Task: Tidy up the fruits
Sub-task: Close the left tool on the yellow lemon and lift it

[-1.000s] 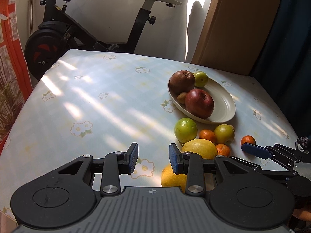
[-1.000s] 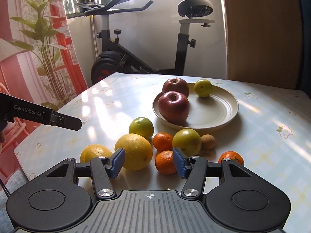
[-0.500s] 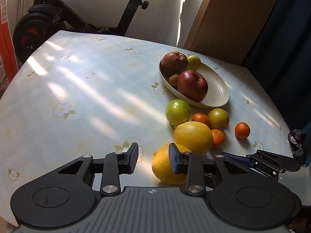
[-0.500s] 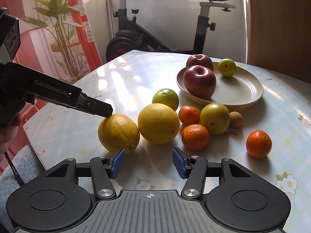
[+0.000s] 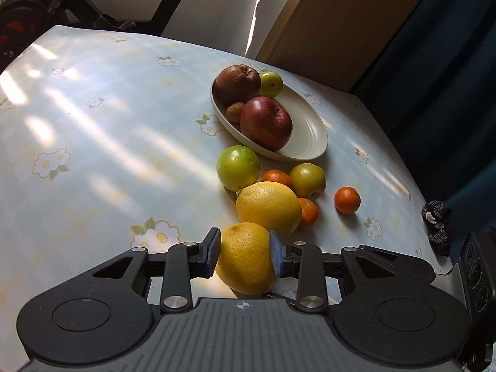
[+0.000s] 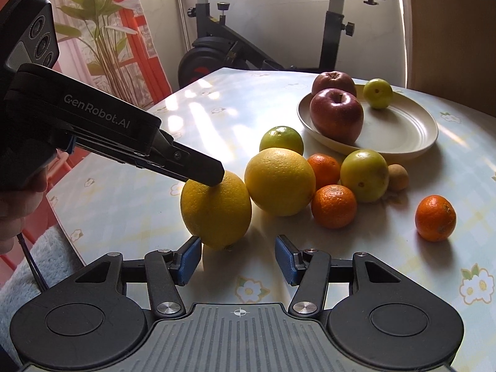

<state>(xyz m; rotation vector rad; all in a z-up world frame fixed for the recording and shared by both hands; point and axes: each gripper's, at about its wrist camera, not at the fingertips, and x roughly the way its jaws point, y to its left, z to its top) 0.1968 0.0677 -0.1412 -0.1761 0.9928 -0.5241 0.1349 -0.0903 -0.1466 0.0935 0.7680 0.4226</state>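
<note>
A cream plate (image 5: 310, 142) (image 6: 403, 136) holds two red apples (image 5: 266, 122) (image 6: 336, 114), a small green fruit (image 5: 271, 83) (image 6: 377, 93) and a small brown fruit (image 5: 234, 111). In front of it lie two big yellow citrus, green fruits and several mandarins. My left gripper (image 5: 245, 252) has its blue pads against both sides of the nearer yellow citrus (image 5: 246, 257) (image 6: 217, 209), which rests on the table. My right gripper (image 6: 237, 262) is open and empty, just in front of that citrus.
The second yellow citrus (image 5: 268, 207) (image 6: 279, 181) touches the gripped one. A lone mandarin (image 5: 347, 200) (image 6: 435, 218) lies to the right. An exercise bike (image 6: 248, 43) stands behind the table. The table edge (image 5: 440, 266) runs near the right.
My left gripper moved forward and its fingers came around the near yellow citrus and closed onto it. My right gripper drew nearer to the fruit pile, still open.
</note>
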